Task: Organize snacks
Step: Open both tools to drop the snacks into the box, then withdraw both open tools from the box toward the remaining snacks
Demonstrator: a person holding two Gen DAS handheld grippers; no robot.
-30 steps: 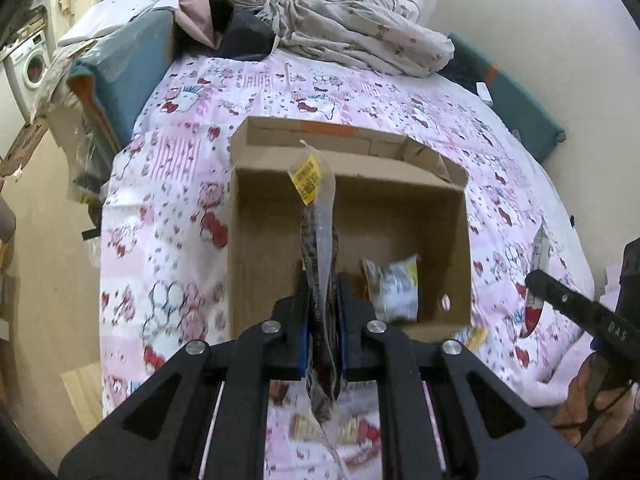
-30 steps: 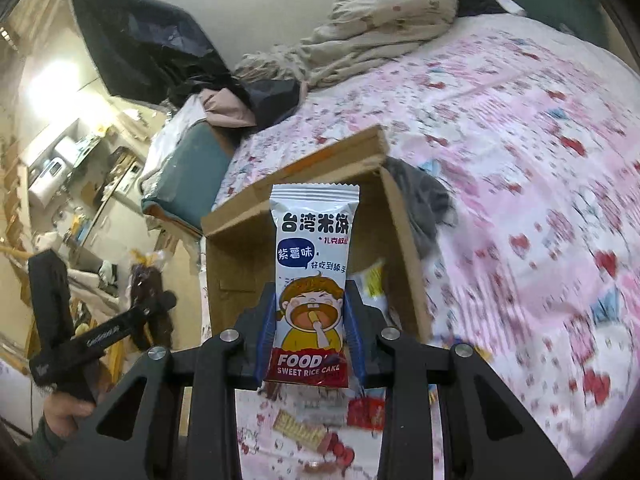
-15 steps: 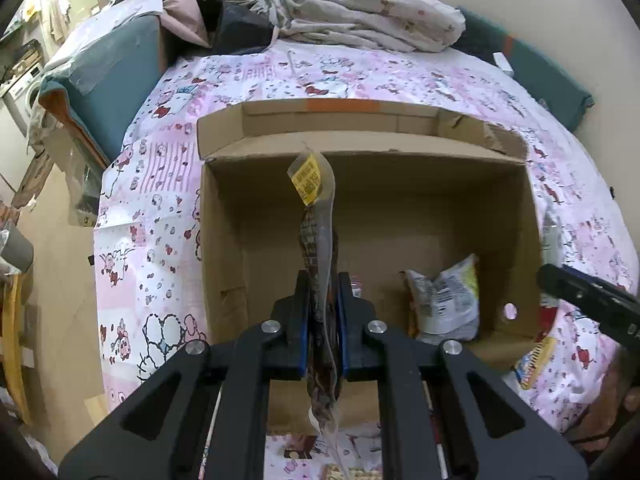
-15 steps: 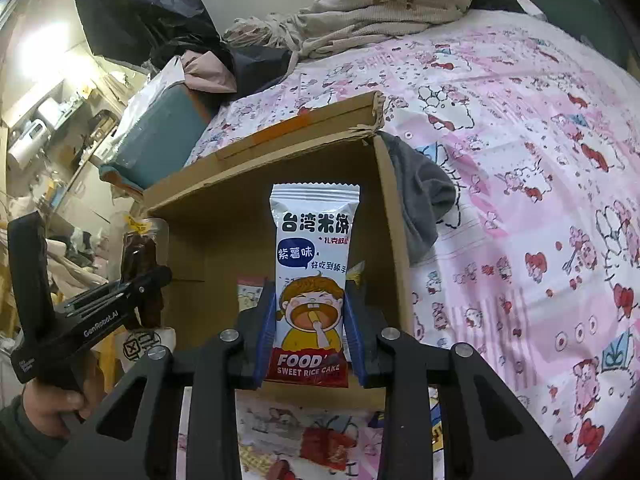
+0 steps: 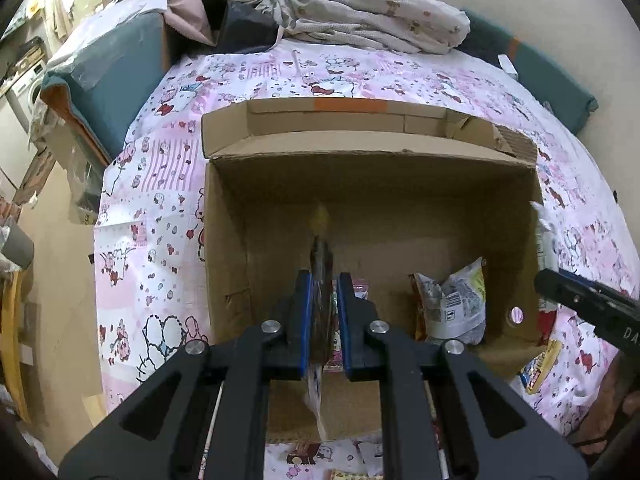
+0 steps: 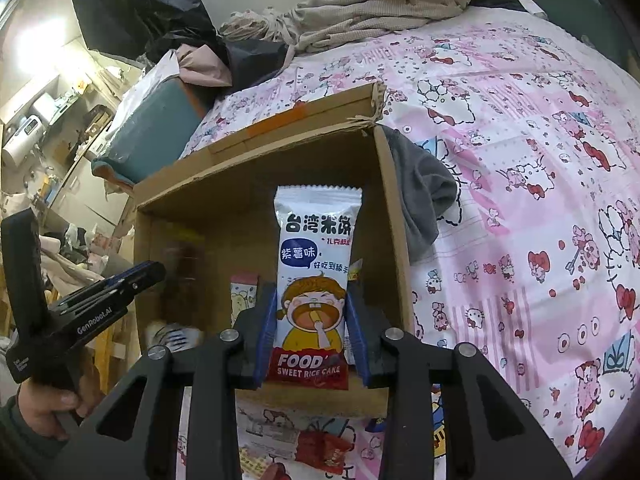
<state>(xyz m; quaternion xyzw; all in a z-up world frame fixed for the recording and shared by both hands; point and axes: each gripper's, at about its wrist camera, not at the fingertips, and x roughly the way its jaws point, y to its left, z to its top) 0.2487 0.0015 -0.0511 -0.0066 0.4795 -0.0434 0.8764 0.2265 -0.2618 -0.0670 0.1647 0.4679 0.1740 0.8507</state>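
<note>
Two tongs: both over the open cardboard box on the bed.
Left tongs: closed on a dark, thin snack packet held edge-on; its yellow top tip is blurred, its clear tail hangs below the pads.
Right tongs: jaws easing apart, sweet rice cake packet upright between the blue pads, which touch its sides; label faces the camera.
Box: sits on the pink cartoon-print bed sheet, far flap folded back with an orange tape strip.
Box contents: crumpled white snack bag by the right wall near a round hole in that wall; a pink-topped packet standing on the floor behind the tongs.
Outside box: several loose snack packets on the sheet at the bed's near edge, in front of the box.
Grey cloth: draped over the box's right wall, spilling onto the sheet.
Far edge of bed: heap of bedding and dark clothes.
Person: hand gripping the left tongs' handle, dark sleeve.
</note>
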